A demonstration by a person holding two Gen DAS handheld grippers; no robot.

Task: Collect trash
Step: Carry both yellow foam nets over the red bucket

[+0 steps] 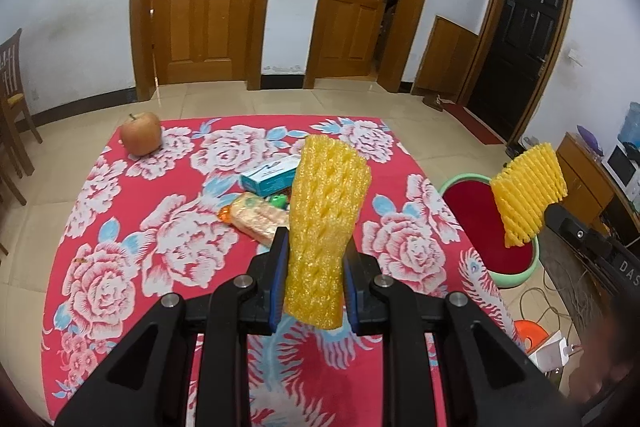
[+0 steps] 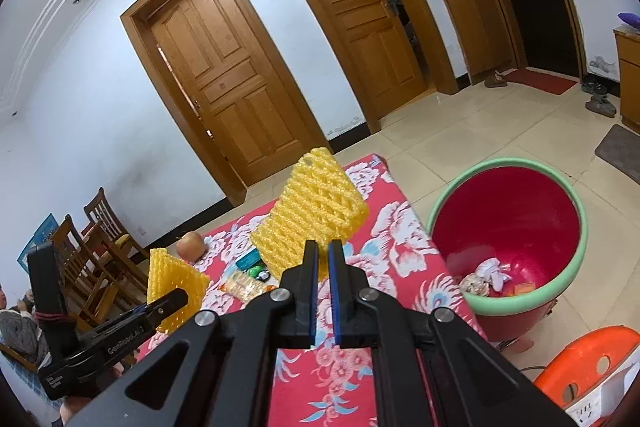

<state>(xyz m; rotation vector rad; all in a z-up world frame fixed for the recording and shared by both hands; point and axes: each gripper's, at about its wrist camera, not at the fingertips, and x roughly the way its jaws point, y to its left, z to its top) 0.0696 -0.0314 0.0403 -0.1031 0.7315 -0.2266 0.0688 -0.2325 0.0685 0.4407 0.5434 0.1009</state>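
My left gripper [image 1: 314, 251] is shut on a yellow foam fruit net [image 1: 326, 227] and holds it upright above the floral table [image 1: 120, 227]. It also shows in the right wrist view [image 2: 174, 287]. My right gripper [image 2: 323, 245] is shut on the edge of a second yellow foam net [image 2: 316, 207], held in the air between the table and the red bin with a green rim [image 2: 572, 283]. That second net shows in the left wrist view [image 1: 528, 191] over the bin [image 1: 520, 273]. The bin holds crumpled paper scraps [image 2: 486, 277].
On the table lie an apple [image 1: 141, 138], a blue box [image 1: 270, 175] and a clear snack packet [image 1: 256, 217]. Wooden chairs [image 2: 96, 251] stand at the left. An orange stool [image 2: 588, 359] and cables [image 1: 560, 303] are on the floor at the right.
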